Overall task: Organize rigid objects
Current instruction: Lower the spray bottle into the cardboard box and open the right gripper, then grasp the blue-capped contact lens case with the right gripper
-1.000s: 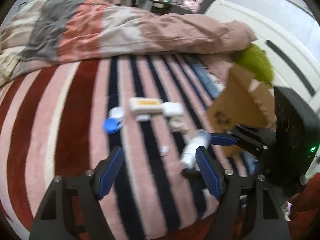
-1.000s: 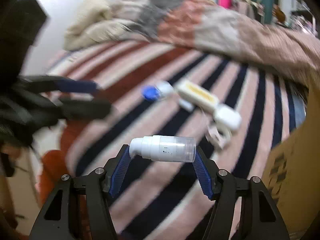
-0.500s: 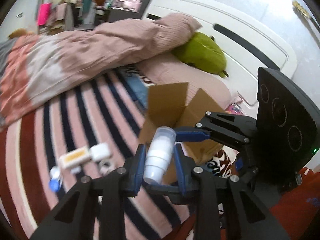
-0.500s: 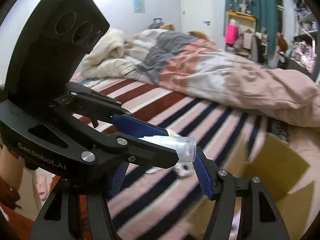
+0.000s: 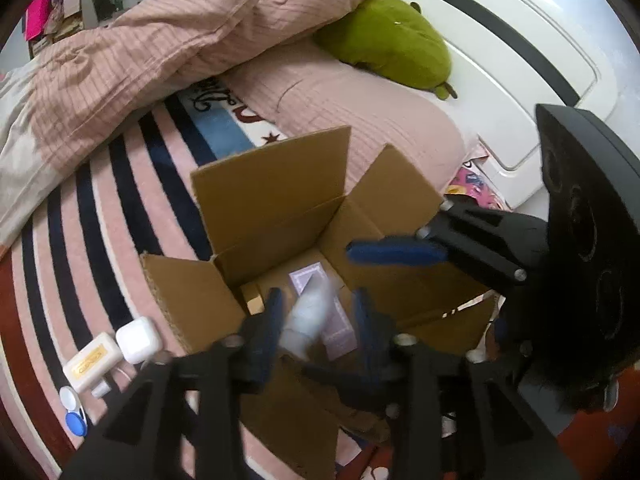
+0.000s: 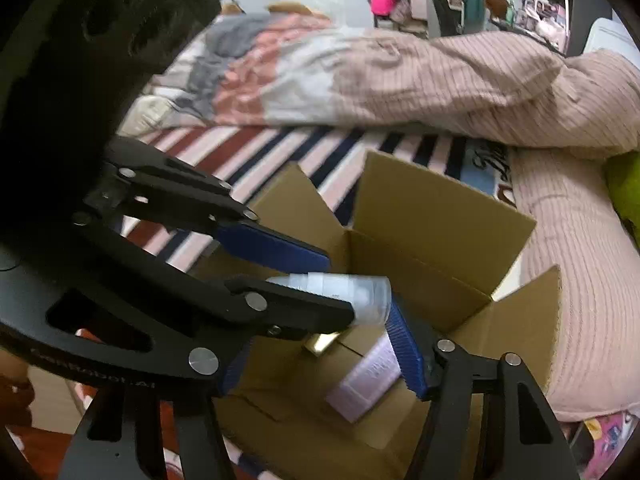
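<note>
Both tongs just opened; white bottle [image 5: 306,316] loose between them over box [image 5: 272,200]

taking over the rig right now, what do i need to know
Left gripper: jaws have just been opening, loose around the white bottle, pads off it, above the open cardboard box.
Right gripper: jaws have just been opening too, holding nothing, over the same box.
Done: lilac carton lies in the box.
Left: bottle into the box, then the yellow-label case, white case and blue-and-white lens case on the striped bedcover.
</note>
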`<state>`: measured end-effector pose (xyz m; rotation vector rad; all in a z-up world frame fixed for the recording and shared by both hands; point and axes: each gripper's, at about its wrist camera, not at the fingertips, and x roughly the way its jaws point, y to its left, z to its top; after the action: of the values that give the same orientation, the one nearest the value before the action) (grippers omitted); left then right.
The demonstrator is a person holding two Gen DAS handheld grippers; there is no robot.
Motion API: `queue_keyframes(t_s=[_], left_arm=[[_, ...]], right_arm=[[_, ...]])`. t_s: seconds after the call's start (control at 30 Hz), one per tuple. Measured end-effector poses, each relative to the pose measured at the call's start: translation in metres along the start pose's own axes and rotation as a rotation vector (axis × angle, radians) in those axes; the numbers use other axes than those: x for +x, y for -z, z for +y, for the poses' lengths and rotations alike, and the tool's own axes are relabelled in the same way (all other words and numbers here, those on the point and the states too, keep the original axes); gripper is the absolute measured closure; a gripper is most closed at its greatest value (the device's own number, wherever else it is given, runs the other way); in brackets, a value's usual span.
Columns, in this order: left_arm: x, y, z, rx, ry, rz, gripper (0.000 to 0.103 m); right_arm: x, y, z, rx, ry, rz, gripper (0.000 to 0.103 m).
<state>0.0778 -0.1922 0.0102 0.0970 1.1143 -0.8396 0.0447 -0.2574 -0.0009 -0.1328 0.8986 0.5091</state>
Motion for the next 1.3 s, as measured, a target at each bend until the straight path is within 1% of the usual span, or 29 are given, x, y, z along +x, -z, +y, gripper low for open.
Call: queue_keyframes(t_s=[0.07,0.17,0.27,0.33,0.4,0.43,0.5,0.53,0.6,0.7,0.73,0.8,0.83,0.9,0.93,1.0,1.07,1.17,1.23,1.27,1.3], left_arm=[[-0.008,0.003,0.002,-0.005,-0.007,-0.027,0.048],[-0.030,0.012,0.011,-0.023,-0.026,-0.073,0.047],[-0.060,0.026,0.026,-0.056,-0.072,-0.136,0.042],[-0.085,0.044,0.043,-0.096,-0.111,-0.181,0.041],[-0.105,0.062,0.058,-0.134,-0.158,-0.216,0.039],[-0.114,0.072,0.065,-0.152,-0.188,-0.231,0.039],[-0.130,0.092,0.082,-0.200,-0.282,-0.255,0.037],[-0.138,0.107,0.094,-0.234,-0.347,-0.265,0.037],[-0.146,0.128,0.114,-0.280,-0.410,-0.280,0.036],[-0.149,0.162,0.145,-0.347,-0.447,-0.290,0.036],[-0.148,0.172,0.154,-0.365,-0.456,-0.290,0.036],[-0.145,0.189,0.168,-0.397,-0.460,-0.291,0.036],[-0.142,0.198,0.175,-0.417,-0.459,-0.290,0.036],[-0.137,0.213,0.188,-0.449,-0.465,-0.287,0.036],[-0.133,0.220,0.194,-0.464,-0.462,-0.286,0.036],[-0.126,0.225,0.202,-0.488,-0.450,-0.289,0.036],[-0.123,0.234,0.209,-0.509,-0.446,-0.292,0.036],[-0.119,0.242,0.216,-0.536,-0.470,-0.286,0.036],[-0.119,0.246,0.219,-0.541,-0.464,-0.286,0.036],[-0.119,0.248,0.219,-0.542,-0.461,-0.286,0.036],[-0.119,0.250,0.220,-0.546,-0.459,-0.285,0.036]], right_arm=[[0.002,-0.001,0.002,-0.011,0.036,0.003,0.028],[-0.001,-0.001,0.005,-0.016,0.028,-0.011,0.028],[-0.009,-0.007,0.015,-0.022,0.001,-0.057,0.027],[-0.014,-0.014,0.028,-0.046,-0.028,-0.095,0.027],[-0.016,-0.021,0.047,-0.080,-0.078,-0.129,0.027],[-0.016,-0.026,0.060,-0.101,-0.111,-0.141,0.027],[-0.011,-0.034,0.083,-0.132,-0.166,-0.149,0.027],[-0.004,-0.039,0.099,-0.151,-0.205,-0.148,0.027],[0.013,-0.045,0.124,-0.179,-0.263,-0.130,0.027],[0.051,-0.048,0.159,-0.214,-0.326,-0.076,0.027],[0.072,-0.049,0.171,-0.216,-0.347,-0.044,0.027],[0.105,-0.048,0.184,-0.221,-0.378,-0.003,0.027],[0.121,-0.047,0.189,-0.233,-0.383,-0.001,0.027],[0.146,-0.043,0.199,-0.282,-0.362,-0.021,0.028],[0.162,-0.042,0.204,-0.297,-0.326,-0.026,0.028],[0.187,-0.043,0.206,-0.292,-0.302,-0.015,0.028],[0.206,-0.046,0.205,-0.258,-0.284,0.003,0.028],[0.228,-0.051,0.209,-0.264,-0.256,0.000,0.029],[0.239,-0.054,0.213,-0.280,-0.193,-0.003,0.034],[0.242,-0.057,0.212,-0.275,-0.177,-0.001,0.040],[0.244,-0.059,0.210,-0.266,-0.171,-0.001,0.044]])
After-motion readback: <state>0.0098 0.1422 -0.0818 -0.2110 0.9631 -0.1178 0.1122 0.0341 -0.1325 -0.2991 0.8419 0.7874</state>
